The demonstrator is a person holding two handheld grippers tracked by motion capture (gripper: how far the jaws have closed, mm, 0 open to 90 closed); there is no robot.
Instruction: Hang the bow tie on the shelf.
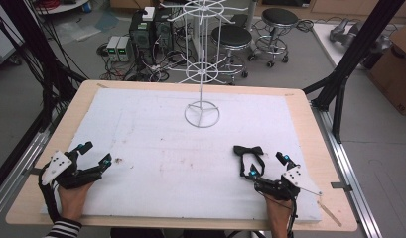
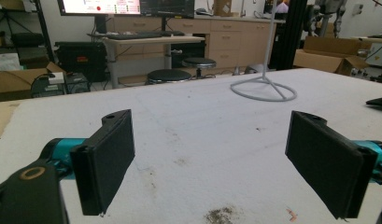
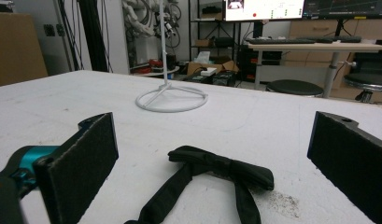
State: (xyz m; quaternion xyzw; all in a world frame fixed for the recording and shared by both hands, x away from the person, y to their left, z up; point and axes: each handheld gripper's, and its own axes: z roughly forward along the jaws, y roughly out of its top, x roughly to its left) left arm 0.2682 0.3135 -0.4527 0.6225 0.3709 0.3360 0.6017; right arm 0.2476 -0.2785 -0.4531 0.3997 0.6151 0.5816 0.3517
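A black bow tie [image 1: 249,150] with its strap looped toward me lies flat on the white mat [image 1: 156,148] at the right. My right gripper [image 1: 269,165] rests just behind it, open, jaws wide apart. In the right gripper view the bow tie [image 3: 221,169] lies ahead of and between the two pads [image 3: 79,163], untouched. A white wire display rack [image 1: 202,59] stands at the mat's far middle, its ring base [image 3: 171,99] beyond the tie. My left gripper [image 1: 95,153] sits at the mat's left front, open and empty, its pads [image 2: 107,161] spread over bare mat.
The mat covers a wooden table [image 1: 309,129]. A small dark stain [image 1: 118,160] marks the mat near the left gripper. Black frame posts [image 1: 349,59] stand off the table's right side. Stools [image 1: 233,37] and computer boxes stand on the floor beyond.
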